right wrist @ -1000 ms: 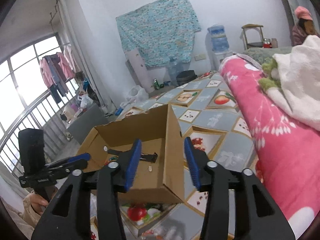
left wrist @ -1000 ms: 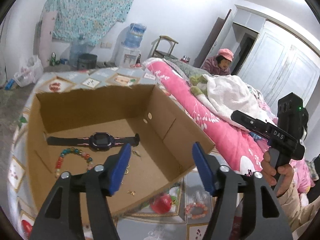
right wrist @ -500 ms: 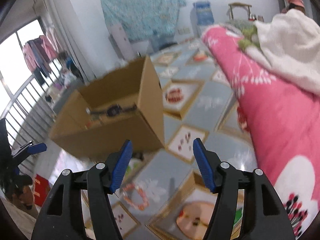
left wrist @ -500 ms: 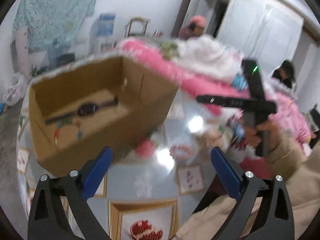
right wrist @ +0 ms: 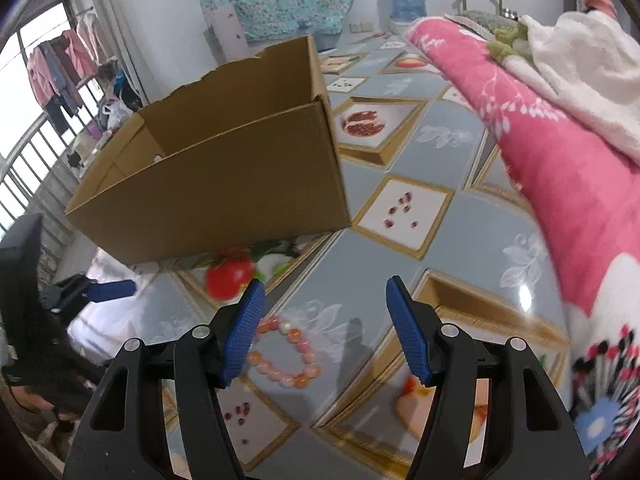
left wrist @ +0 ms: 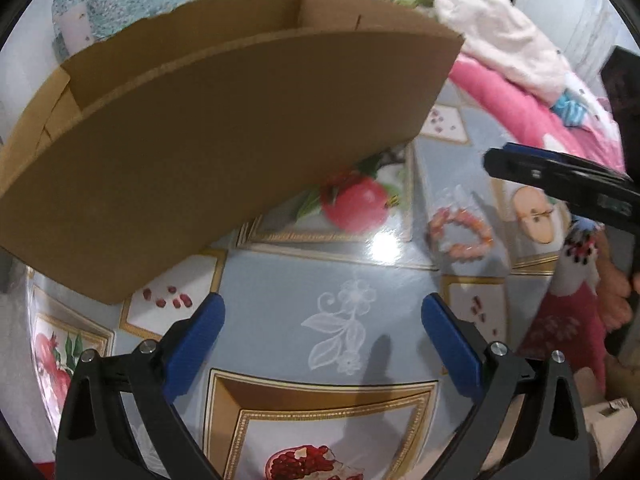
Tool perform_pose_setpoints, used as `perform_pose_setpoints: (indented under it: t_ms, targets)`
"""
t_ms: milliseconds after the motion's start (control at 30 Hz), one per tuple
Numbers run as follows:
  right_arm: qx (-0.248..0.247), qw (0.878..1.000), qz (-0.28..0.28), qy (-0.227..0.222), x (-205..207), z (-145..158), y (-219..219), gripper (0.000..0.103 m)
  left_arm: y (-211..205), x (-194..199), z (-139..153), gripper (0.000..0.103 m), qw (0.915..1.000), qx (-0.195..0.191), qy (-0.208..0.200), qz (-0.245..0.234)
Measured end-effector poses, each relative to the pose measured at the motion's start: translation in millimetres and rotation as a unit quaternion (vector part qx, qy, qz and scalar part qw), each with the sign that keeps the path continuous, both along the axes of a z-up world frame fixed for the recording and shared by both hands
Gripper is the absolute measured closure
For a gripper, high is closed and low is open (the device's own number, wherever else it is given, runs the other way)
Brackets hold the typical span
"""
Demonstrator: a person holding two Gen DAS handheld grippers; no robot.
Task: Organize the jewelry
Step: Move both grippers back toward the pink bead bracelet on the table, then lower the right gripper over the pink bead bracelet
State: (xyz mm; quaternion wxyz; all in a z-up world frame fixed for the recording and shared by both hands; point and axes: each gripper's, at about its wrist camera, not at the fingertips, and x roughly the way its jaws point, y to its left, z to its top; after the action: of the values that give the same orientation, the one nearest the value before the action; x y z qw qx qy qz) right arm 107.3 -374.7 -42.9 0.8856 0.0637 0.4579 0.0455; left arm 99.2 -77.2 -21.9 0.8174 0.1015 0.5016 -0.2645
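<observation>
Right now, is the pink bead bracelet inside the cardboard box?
No, the pink bead bracelet lies on the patterned tabletop, in front of the cardboard box.

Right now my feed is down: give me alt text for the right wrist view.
The open right gripper hovers low over a pink bead bracelet lying on the fruit-patterned tablecloth. An open cardboard box stands beyond it, with a pink blanket to the right.

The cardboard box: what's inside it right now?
From these low angles only the cardboard box and bare inner walls show; its floor is hidden by the near wall, so contents cannot be seen. A pink bead bracelet lies outside on the tablecloth.
</observation>
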Motion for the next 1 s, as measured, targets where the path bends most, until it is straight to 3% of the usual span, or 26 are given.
perform_pose_setpoints:
  t_ms: [200,400,1000]
  targets:
    - [0.016,1.000,0.015,0.006,-2.4,-5.2,3.9,0.043,7.6,5.0,-10.7,0.006,0.9982,0.015,0.009,0.057]
    - [0.024,1.000,0.019,0.006,-2.9,-5.8,3.7,0.043,15.6,6.1,-12.6,0.006,0.9942,0.046,-0.012,0.096]
    - [0.012,1.000,0.014,0.026,2.9,-7.3,-2.3,0.043,17.6,6.8,-13.7,0.006,0.9935,0.052,-0.019,0.100]
